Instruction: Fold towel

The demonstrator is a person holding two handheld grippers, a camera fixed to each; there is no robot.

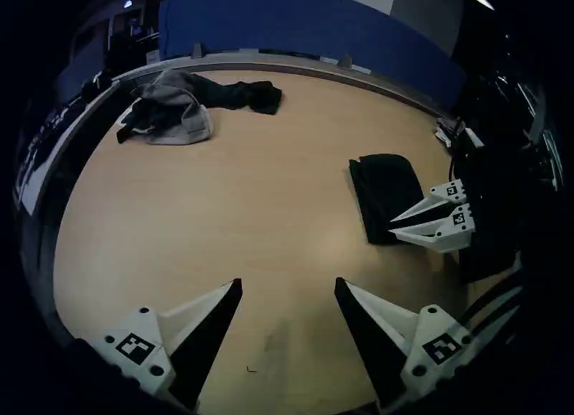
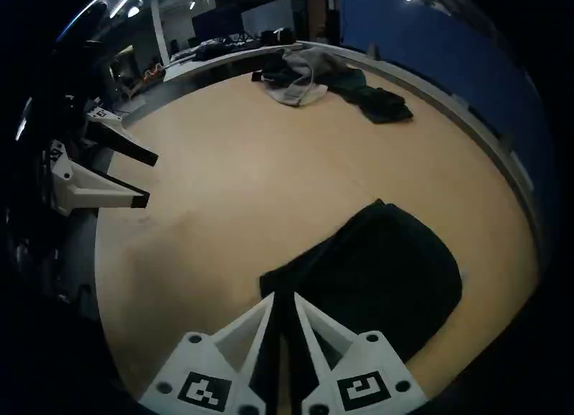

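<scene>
So the right gripper (image 2: 283, 299) is sitting clenched, fingers nearly together, and it's looking like the near corner of the dark towel (image 2: 380, 271) is pinched between them. The towel is lying at about 5 o'clock in the right gripper view and out at 3 o'clock in the left gripper view, and to me it's reading as already doubled into a thick pad. The left gripper (image 1: 287, 280) is hanging released, fingers spread wide over bare table (image 1: 215, 214), well apart from the towel. If another fold is what's going on here, I'm thinking the left one should be going for the other near corner and grabbing every layer, not just the top one. Then both should be lifting together, travelling low toward 12 o'clock so the edges are landing square. The pile of clothes (image 1: 172, 110) is sitting way off at 11 o'clock, so nothing's getting in the way.
</scene>
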